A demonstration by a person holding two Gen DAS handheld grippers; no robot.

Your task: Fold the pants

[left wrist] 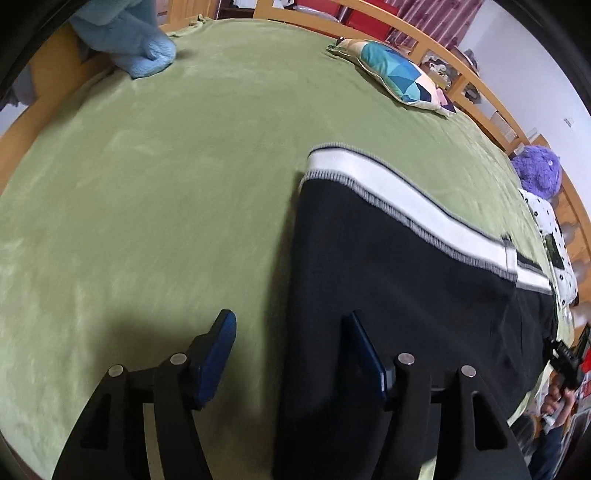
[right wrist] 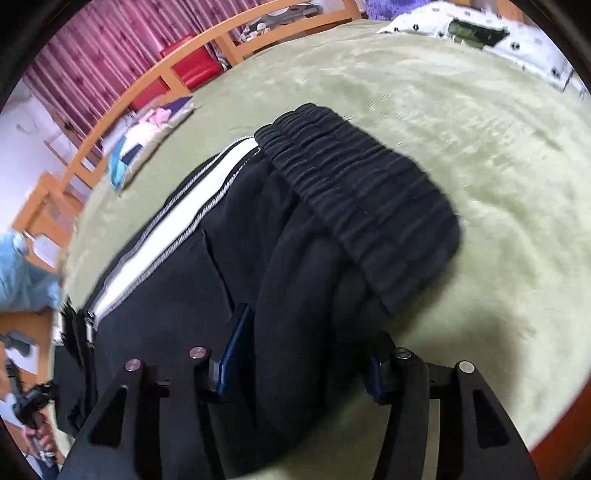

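Black pants [left wrist: 388, 280] with a white side stripe [left wrist: 399, 188] lie on the green blanket [left wrist: 166, 192]. My left gripper [left wrist: 291, 332] is open over the pants' left edge, its right finger over the black cloth, its left finger over the blanket. In the right wrist view the pants [right wrist: 177, 295] show their ribbed waistband [right wrist: 362, 206] bunched and lifted. My right gripper [right wrist: 306, 350] is open, with a thick fold of the black cloth between its fingers.
A patterned cushion [left wrist: 399, 74] and a light blue plush [left wrist: 136, 40] lie at the bed's far side. A purple plush [left wrist: 539, 166] and a dotted white pillow [right wrist: 480, 33] lie at the bed's edge. A wooden rail [right wrist: 122, 96] runs around the bed.
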